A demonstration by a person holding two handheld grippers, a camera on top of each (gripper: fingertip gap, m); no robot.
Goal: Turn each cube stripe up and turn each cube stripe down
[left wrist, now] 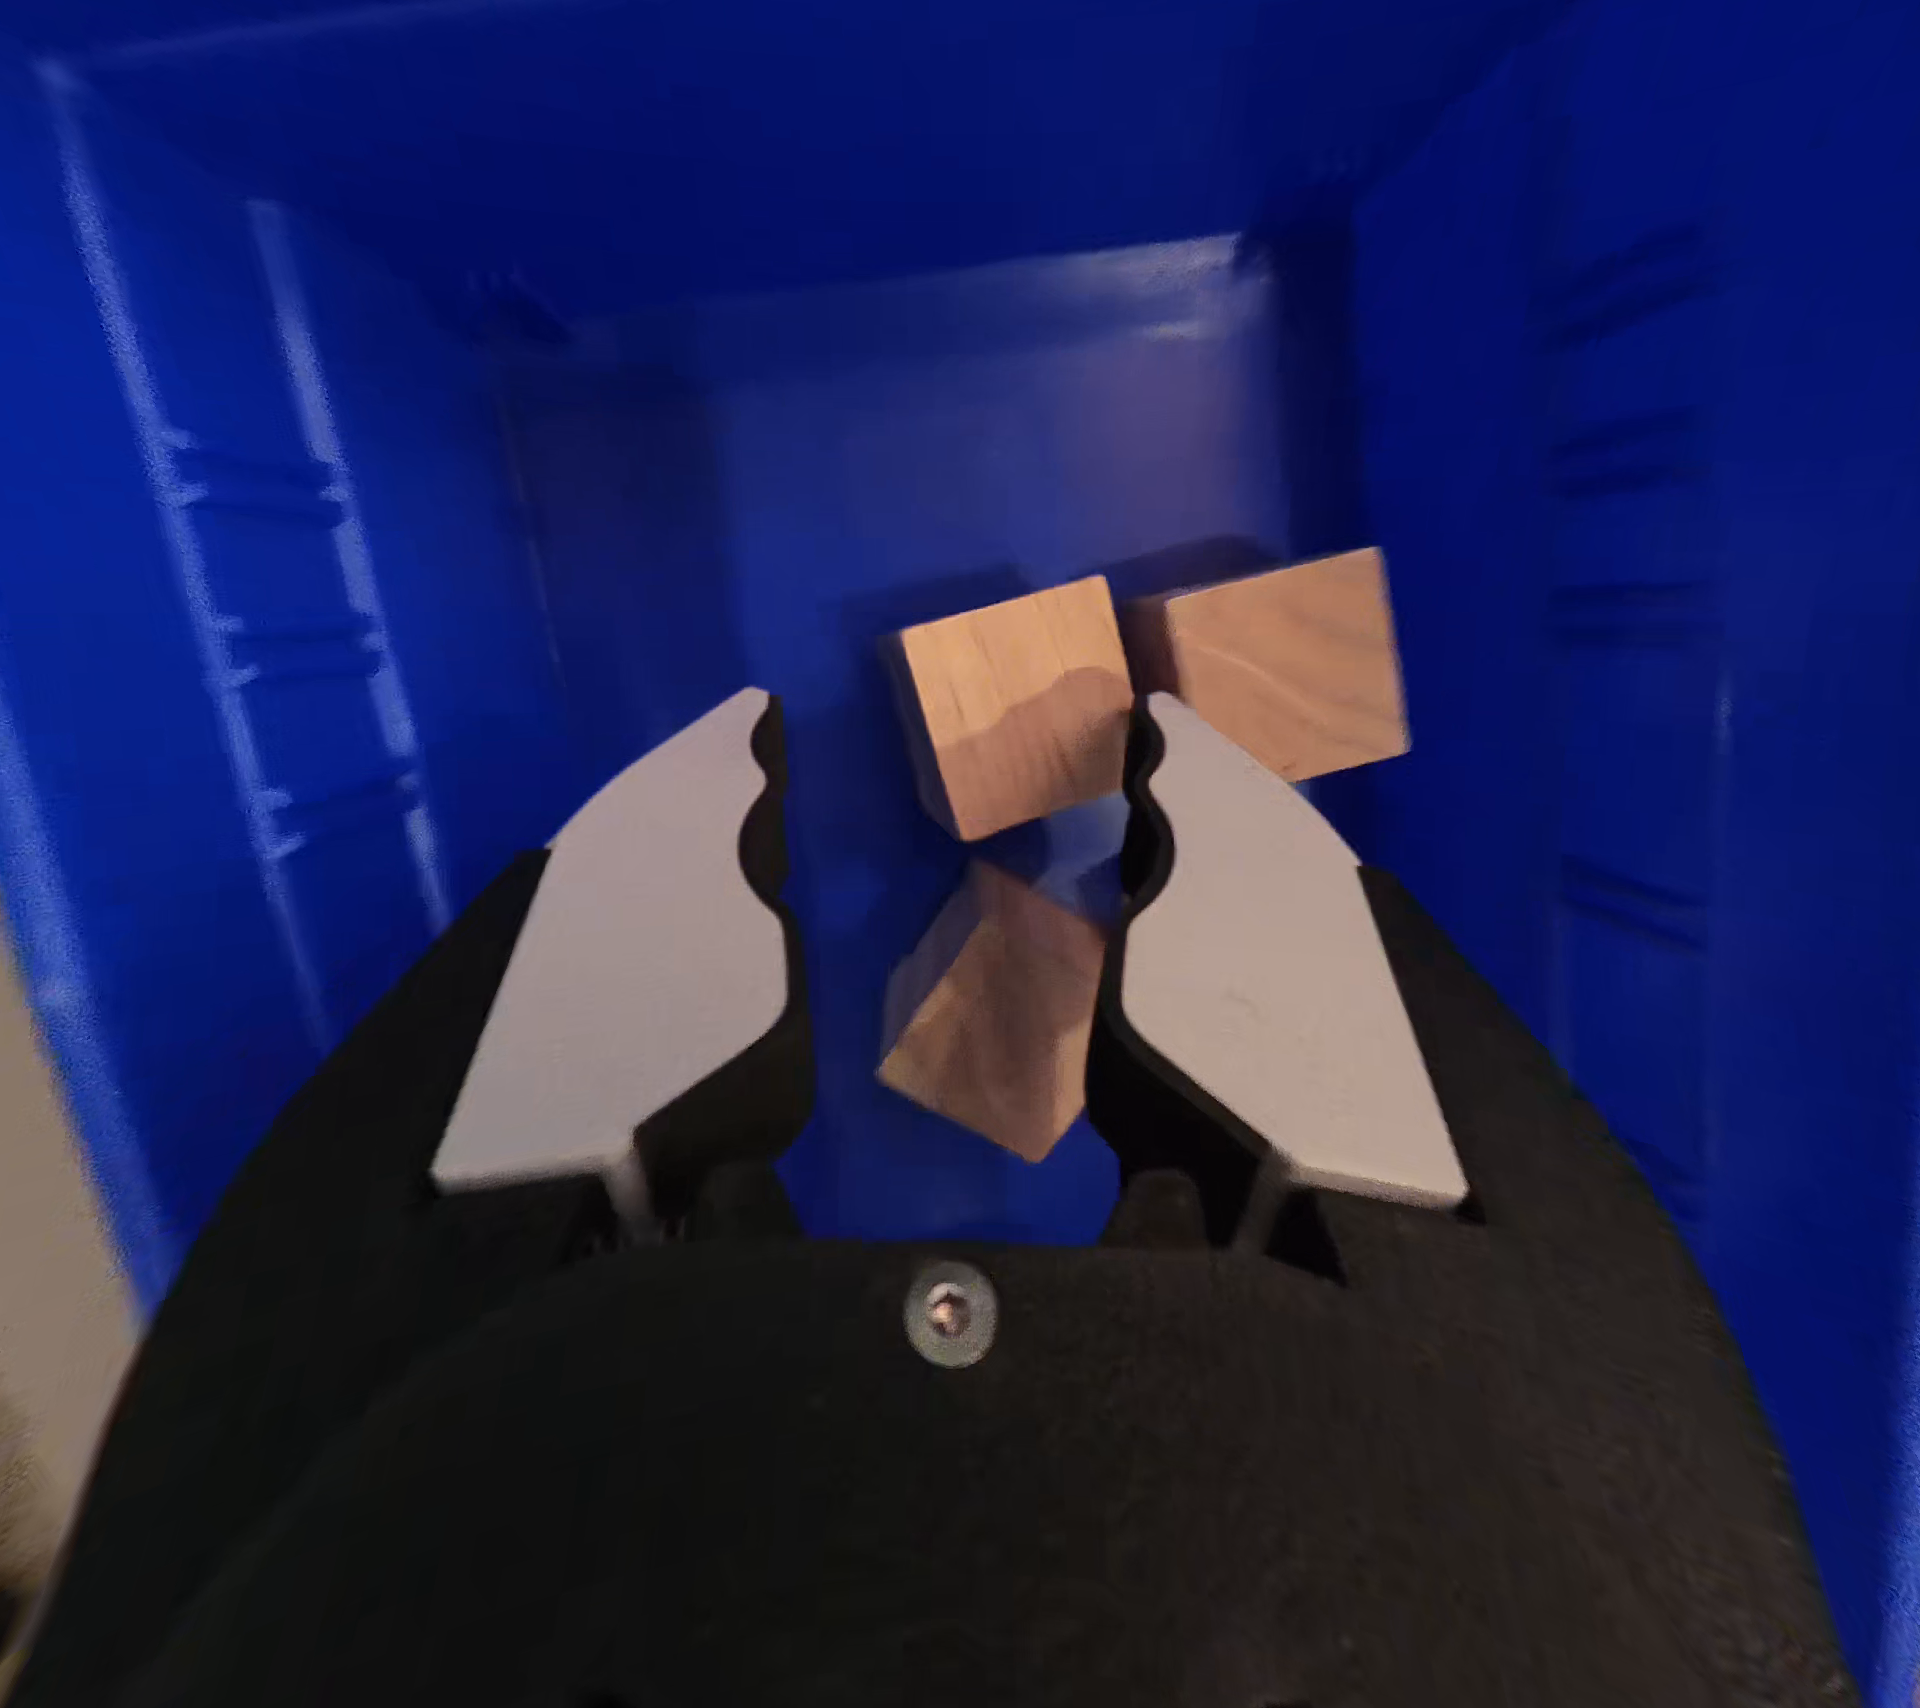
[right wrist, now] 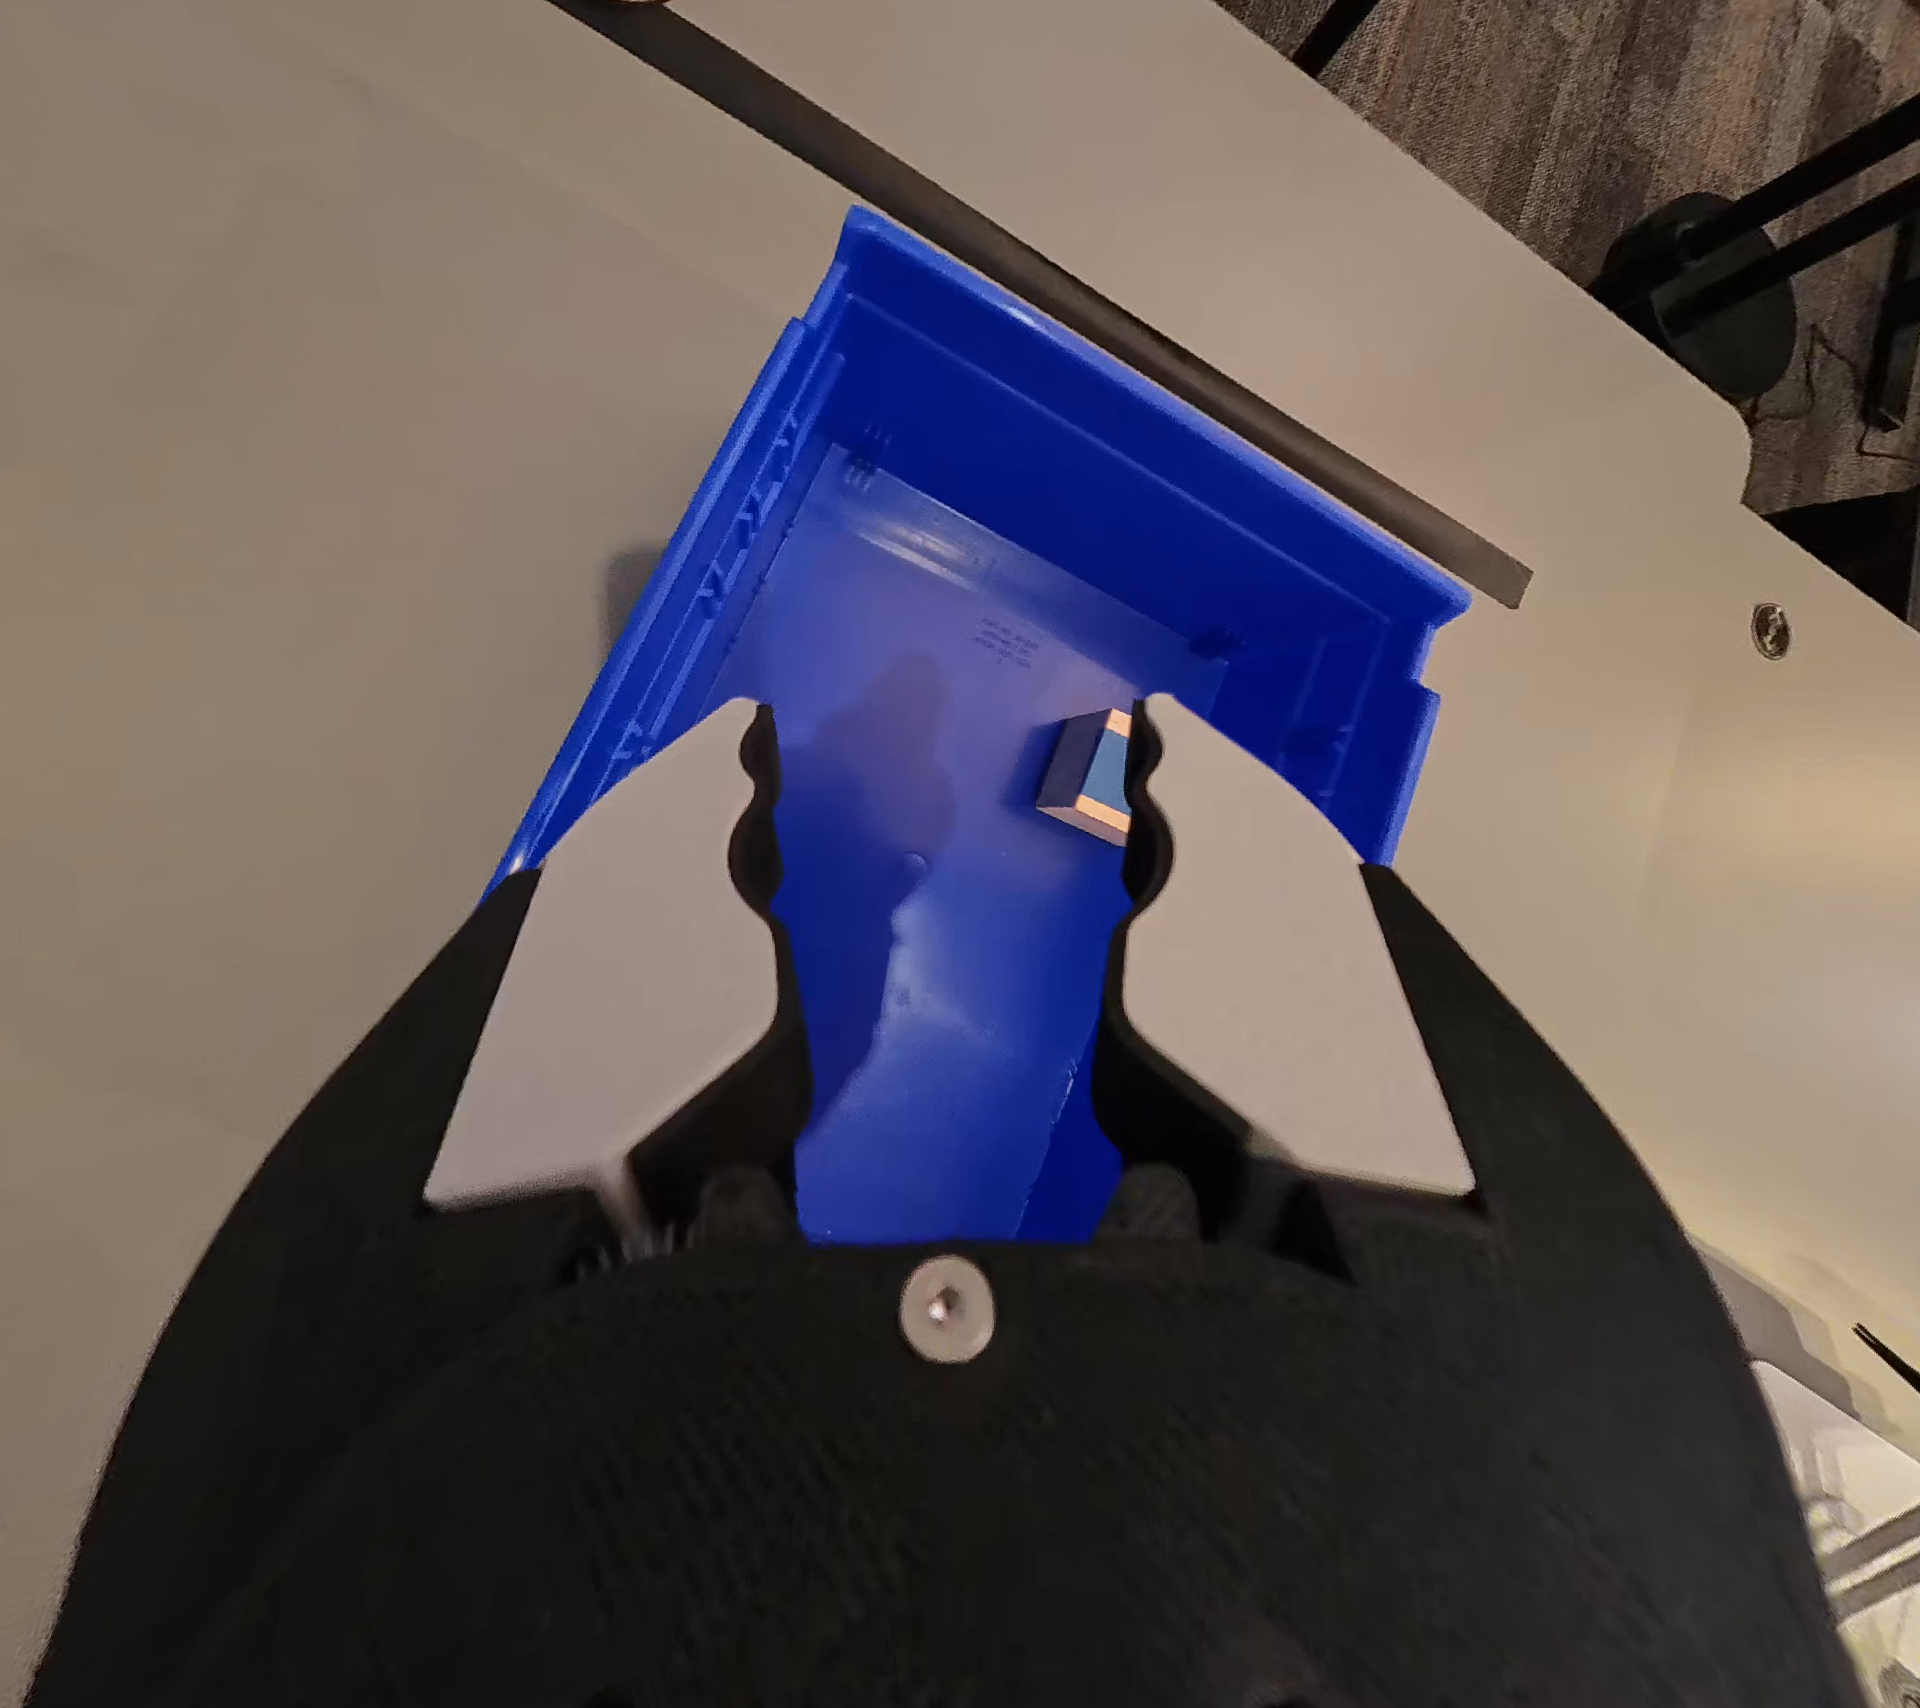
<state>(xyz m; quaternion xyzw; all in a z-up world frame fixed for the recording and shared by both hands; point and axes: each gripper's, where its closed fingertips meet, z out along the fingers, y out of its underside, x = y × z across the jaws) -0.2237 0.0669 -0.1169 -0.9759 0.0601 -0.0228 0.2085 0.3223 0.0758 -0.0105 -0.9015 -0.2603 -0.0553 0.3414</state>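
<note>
Three wooden cubes sit on the floor of the blue bin [left wrist: 312, 411] under my left gripper [left wrist: 951, 723]: a middle cube [left wrist: 997, 713], a right cube [left wrist: 1288, 661] just beside it near the bin's right wall, and a near cube [left wrist: 987, 1024] lying in the gap between my fingers [left wrist: 644, 952]. All three show plain wood to the camera; I see no stripe, so I read them as stripe down or stripe sideways. The left fingers are spread and grasp nothing.

The near cube is turned corner-on to me, one edge facing the camera. A cube has no long axis, so what matters is squaring the fingers to two opposite flat faces, not to corners. I judge the next move as: rotate the wrist to match those faces, drop lower, clench gently, roll a quarter turn, then check for the stripe. Risk: a corner grip will twist the cube out or knock its neighbours.

My right gripper [right wrist: 951, 713] hangs above a blue bin [right wrist: 1143, 453] on the grey table [right wrist: 312, 308], fingers spread and empty. A striped cube [right wrist: 1091, 775] lies by the right fingertip, blue stripe facing up; whether this is the same bin, I cannot tell.
</note>
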